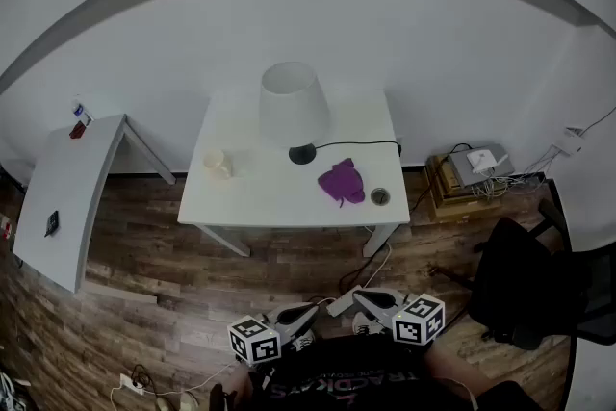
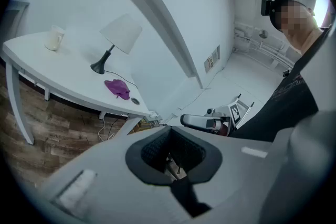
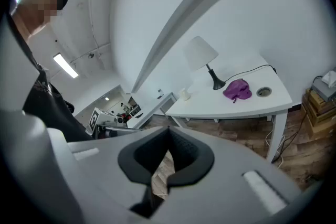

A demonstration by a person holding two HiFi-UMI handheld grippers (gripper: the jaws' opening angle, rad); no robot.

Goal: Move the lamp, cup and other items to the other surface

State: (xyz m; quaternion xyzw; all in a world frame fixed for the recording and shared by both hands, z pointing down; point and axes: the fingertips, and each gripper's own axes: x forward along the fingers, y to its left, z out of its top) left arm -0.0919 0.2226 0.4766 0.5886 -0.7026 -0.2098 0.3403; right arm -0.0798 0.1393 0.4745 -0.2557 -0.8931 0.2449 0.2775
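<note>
Nearest, at 6 o'clock of the head view: left claw [image 2: 170,139] and right claw [image 3: 168,139], each pressed closed with nothing between the pads, held low and close to the body, tilted slightly downward, tips angled toward one another, well apart from every item. Beyond them, bare wooden floor [image 1: 144,255]. Farther out at 12 o'clock, a white bench [image 1: 279,212] carrying all the task's things, none yet taken. Toward its 4 o'clock corner, a purple cloth [image 1: 341,180]: soft, limp and light by the look; best pinched at a raised fold, likely to drape and trail. Just at the cloth's 4 o'clock, a round cable grommet [image 1: 380,196], seemingly set into the top and probably not for moving. Near the 9 o'clock edge, a cream cup [image 1: 218,165]: rigid, probably ceramic, smooth and breakable; best clamped firmly across the wall at the rim. Farthest back, a table lamp [image 1: 294,106], white shade over a dark round base [image 1: 302,153], cord [image 1: 361,144] running toward 3 o'clock: judged light but bulky on top, shade easily dented; best taken at the stem just under the shade, kept upright, minding the cord's slack. Off at 10 o'clock, well apart, a second white bench [image 1: 67,188], presumably the destination, bearing a few small objects [image 1: 79,122] too small to name.
</note>
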